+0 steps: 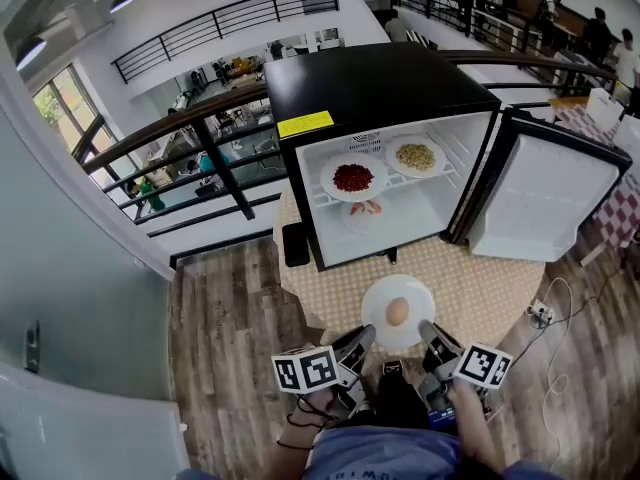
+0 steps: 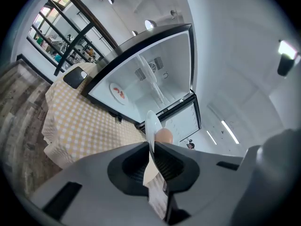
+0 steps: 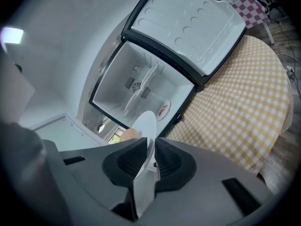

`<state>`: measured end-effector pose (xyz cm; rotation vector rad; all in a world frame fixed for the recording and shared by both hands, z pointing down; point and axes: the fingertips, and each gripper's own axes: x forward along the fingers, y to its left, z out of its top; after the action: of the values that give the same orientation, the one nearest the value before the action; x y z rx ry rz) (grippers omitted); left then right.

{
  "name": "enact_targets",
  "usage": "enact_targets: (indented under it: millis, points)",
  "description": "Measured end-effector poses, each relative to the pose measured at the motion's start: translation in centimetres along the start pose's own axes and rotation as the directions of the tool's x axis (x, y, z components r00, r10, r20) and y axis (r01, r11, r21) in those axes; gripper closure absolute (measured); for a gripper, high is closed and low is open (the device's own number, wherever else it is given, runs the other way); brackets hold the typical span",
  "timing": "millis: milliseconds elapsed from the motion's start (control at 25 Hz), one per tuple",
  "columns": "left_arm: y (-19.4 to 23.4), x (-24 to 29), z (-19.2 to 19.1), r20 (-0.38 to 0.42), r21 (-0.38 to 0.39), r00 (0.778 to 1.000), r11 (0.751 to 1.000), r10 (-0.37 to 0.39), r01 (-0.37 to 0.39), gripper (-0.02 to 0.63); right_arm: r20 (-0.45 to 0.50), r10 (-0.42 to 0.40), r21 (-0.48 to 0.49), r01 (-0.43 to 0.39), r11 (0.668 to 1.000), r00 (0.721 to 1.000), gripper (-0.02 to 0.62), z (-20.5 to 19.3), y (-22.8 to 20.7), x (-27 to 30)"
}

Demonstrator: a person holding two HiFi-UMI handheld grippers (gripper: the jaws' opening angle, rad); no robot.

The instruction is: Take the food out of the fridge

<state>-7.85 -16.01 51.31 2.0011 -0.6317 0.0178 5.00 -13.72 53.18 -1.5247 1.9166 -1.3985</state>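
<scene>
Both pairs of fingers pinch one white plate (image 1: 378, 296), the left gripper (image 1: 360, 343) on its left rim and the right gripper (image 1: 430, 334) on its right. Between them sits a pale round food (image 1: 397, 312), too small to identify. Beyond the fingertips, the open fridge (image 1: 380, 88) holds a red-topped plate (image 1: 352, 178), a yellowish plate (image 1: 416, 156), and a lower plate (image 1: 366, 210) half hidden under the shelf (image 1: 322, 200).

The grey left tongs (image 1: 362, 339) and right tongs (image 1: 430, 332) are carrying black-and-white marker cubes (image 1: 305, 369); the person is wearing a blue-grey top (image 1: 385, 459).
</scene>
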Motion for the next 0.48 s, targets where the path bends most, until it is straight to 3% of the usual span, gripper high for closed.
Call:
enact_targets:
  millis: [480]
  points:
    - [-1.1, -3.6, -2.4, 0.019, 0.001, 1.000, 1.000, -0.004, 0.004, 0.572, -0.016, -0.016, -0.050, 0.015, 0.999, 1.000, 0.534, -2.7, 1.9, -2.9]
